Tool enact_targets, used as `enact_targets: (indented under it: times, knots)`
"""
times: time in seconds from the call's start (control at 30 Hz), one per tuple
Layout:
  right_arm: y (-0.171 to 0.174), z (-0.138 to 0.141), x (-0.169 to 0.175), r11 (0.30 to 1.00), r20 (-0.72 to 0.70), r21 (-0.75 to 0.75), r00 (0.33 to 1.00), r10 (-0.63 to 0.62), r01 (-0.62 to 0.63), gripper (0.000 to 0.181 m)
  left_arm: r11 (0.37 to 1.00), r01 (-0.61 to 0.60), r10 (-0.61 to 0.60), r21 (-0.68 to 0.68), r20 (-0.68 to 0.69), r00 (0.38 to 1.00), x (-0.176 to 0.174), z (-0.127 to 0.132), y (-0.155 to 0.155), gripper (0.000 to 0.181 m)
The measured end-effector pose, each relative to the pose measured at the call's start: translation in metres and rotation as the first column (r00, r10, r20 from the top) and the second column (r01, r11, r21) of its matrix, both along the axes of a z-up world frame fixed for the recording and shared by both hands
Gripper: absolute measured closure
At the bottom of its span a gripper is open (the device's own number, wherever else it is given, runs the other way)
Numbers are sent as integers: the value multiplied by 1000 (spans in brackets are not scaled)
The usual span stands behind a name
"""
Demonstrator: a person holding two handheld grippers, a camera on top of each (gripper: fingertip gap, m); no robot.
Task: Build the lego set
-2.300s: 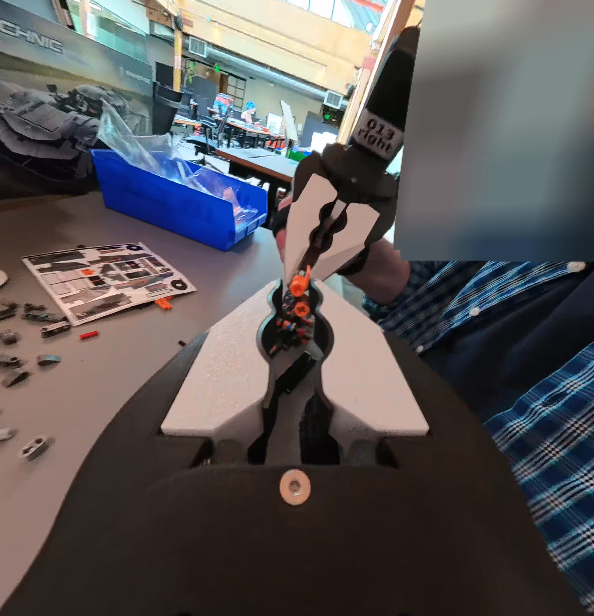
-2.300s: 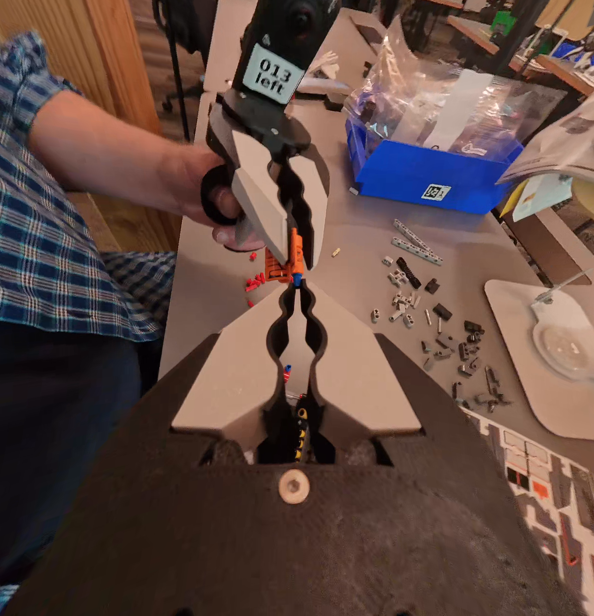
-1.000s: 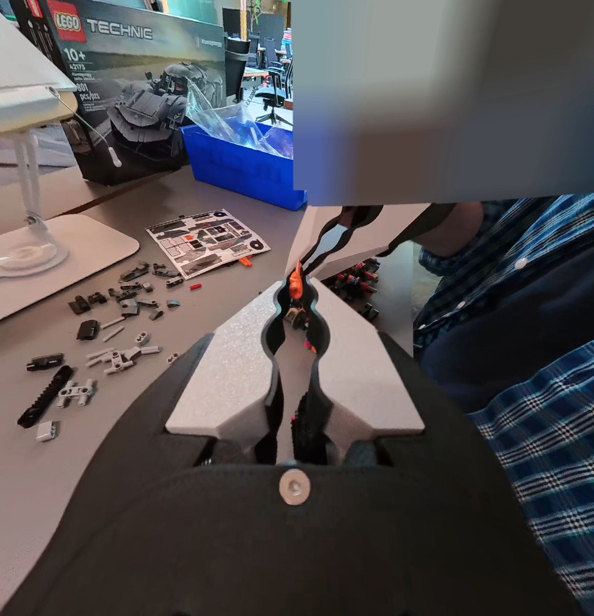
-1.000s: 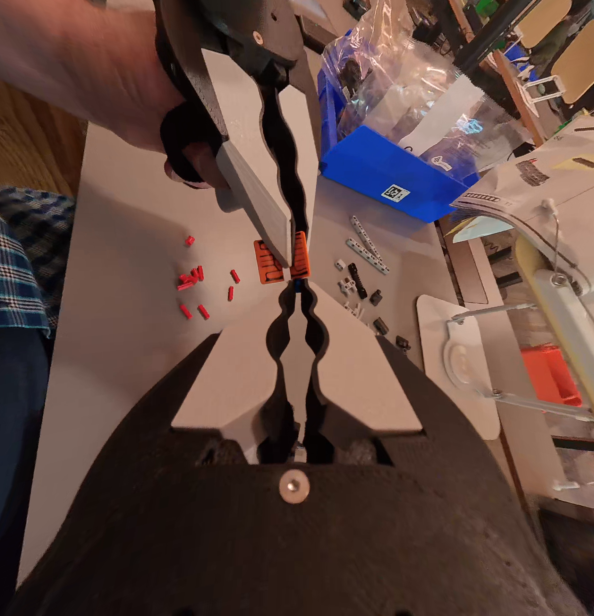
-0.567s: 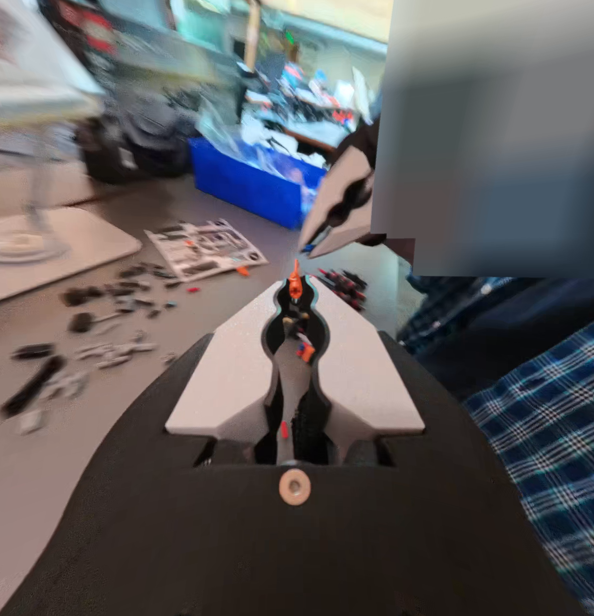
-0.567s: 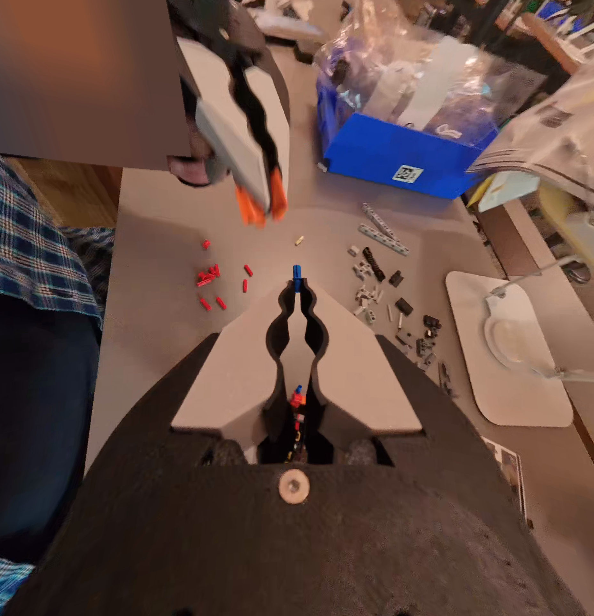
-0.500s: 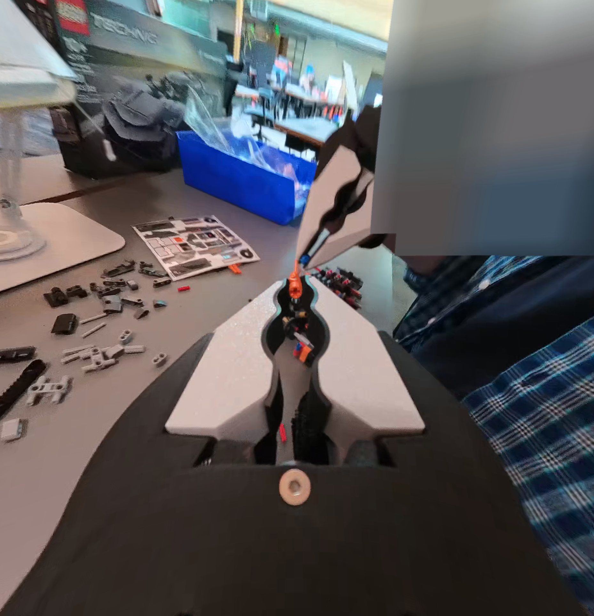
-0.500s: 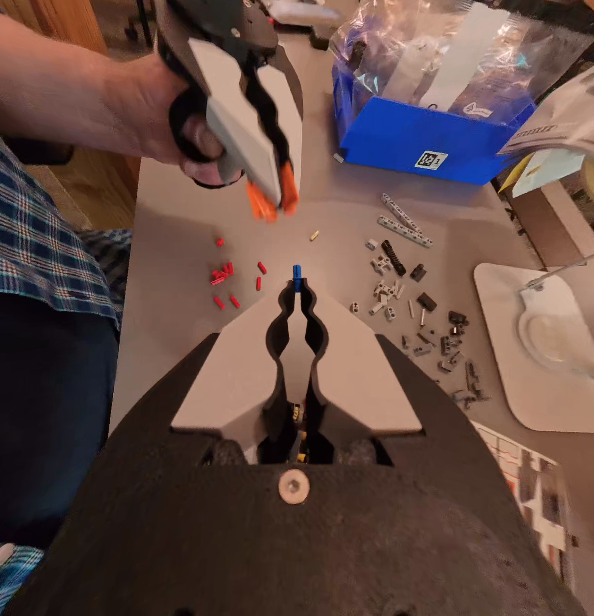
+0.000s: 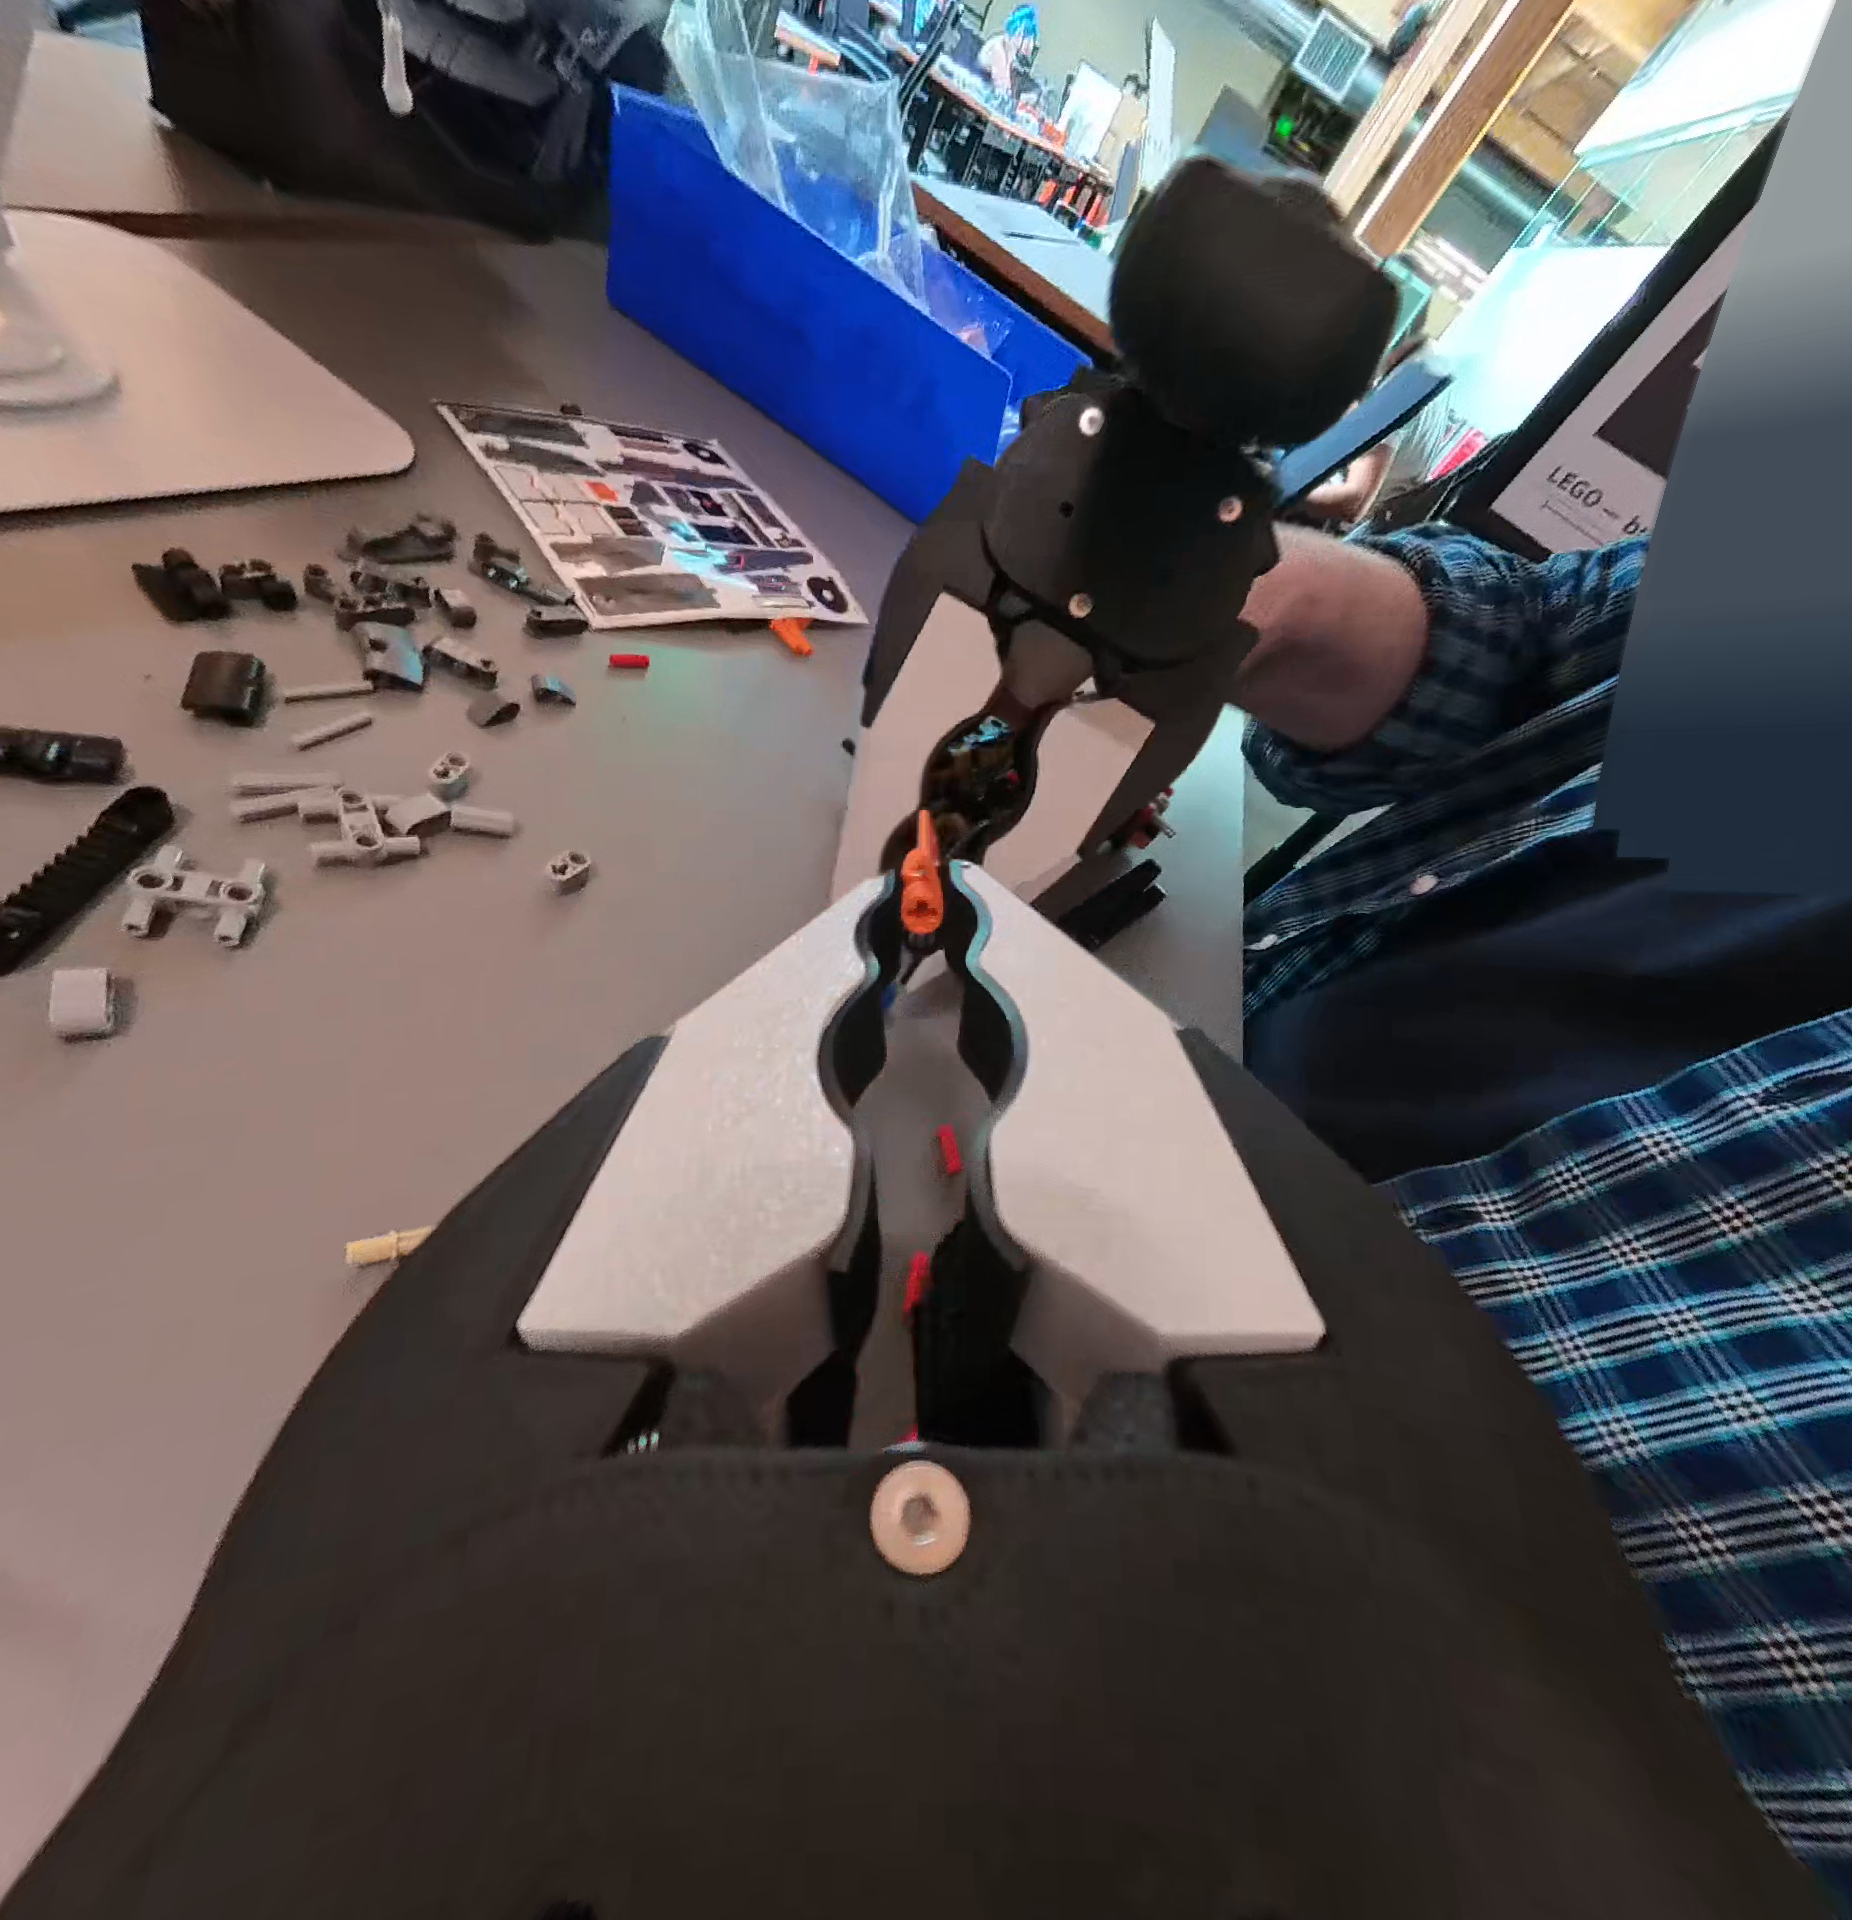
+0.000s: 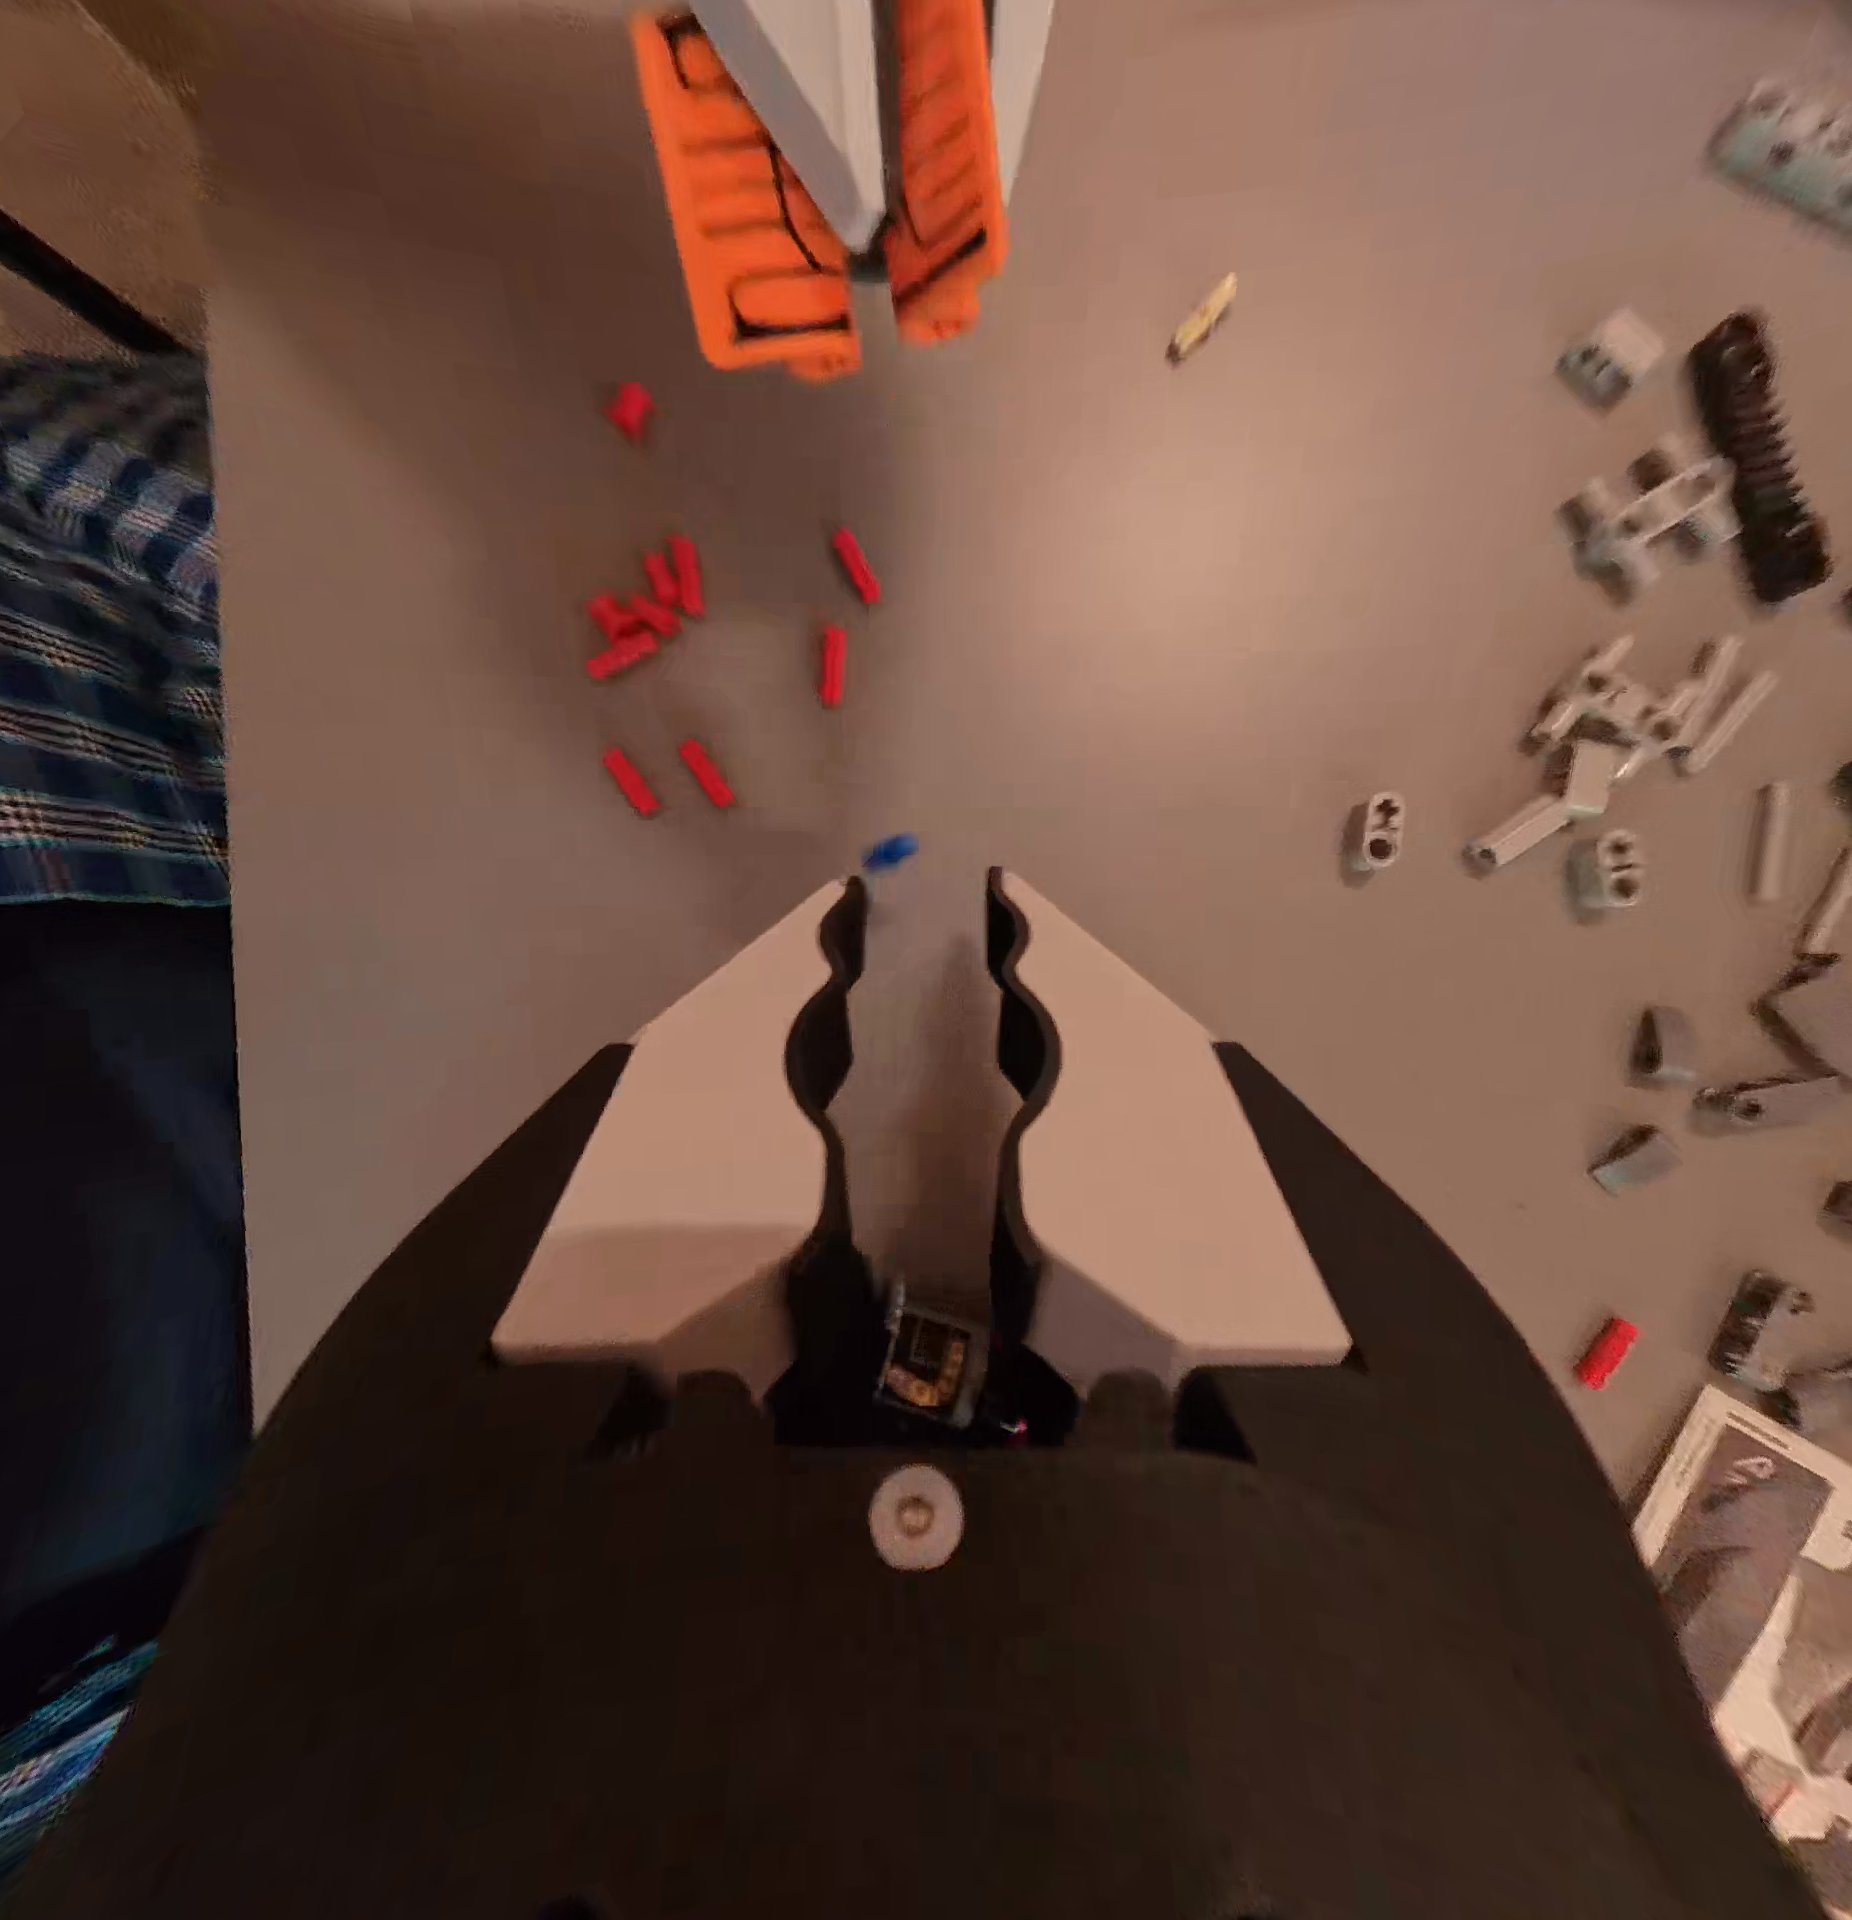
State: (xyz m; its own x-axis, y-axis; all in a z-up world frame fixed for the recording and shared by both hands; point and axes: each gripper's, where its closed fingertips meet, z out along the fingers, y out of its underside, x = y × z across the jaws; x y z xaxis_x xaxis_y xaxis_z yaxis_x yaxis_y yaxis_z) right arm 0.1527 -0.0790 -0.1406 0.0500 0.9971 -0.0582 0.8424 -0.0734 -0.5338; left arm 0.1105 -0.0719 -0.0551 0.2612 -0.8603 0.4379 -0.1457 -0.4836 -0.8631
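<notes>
Grey table (image 9: 402,1091) under me, blue bin (image 9: 797,312) at its far side holding clear plastic bags (image 9: 808,135), my left gripper (image 9: 920,883) clenched on an orange lego piece (image 9: 920,896), my right gripper (image 10: 920,883) released, jaws apart, small blue pin (image 10: 889,852) off its left tip, red pins (image 10: 652,613) scattered beyond.

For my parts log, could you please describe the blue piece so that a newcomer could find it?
On the grey table, look just beyond the open right gripper. The small blue pin lies off its left fingertip, nearer than the scattered red pins; it is the only blue piece there.
</notes>
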Motion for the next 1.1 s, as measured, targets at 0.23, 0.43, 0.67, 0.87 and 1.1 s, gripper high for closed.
enact_targets:
  times: [0.23, 0.43, 0.67, 0.87, 1.1]
  knots:
    - [7, 29, 7, 999, -84, 1, 995, -48, 49, 164, 997, 37, -36, -66, 17, 999, 3, -9, -3, 175]
    - [-7, 84, 3, 990, -312, 106, 948, -60, 97, 161, 978, 145, -115, -151, 196, 974, 23, 9, -14, 175]
    - [-30, 102, 16, 979, -471, -146, 861, -193, 140, 168, 965, 249, -249, 80, -20, 968, 63, 11, -40, 175]
    - [-50, 104, 49, 975, -469, -136, 855, -221, 177, 181, 899, 376, -343, 226, -174, 923, 99, 13, -58, 173]
    - [-59, 122, 110, 909, -530, -190, 740, -414, 372, 181, 892, 384, -370, 237, -106, 923, 142, 30, -58, 161]
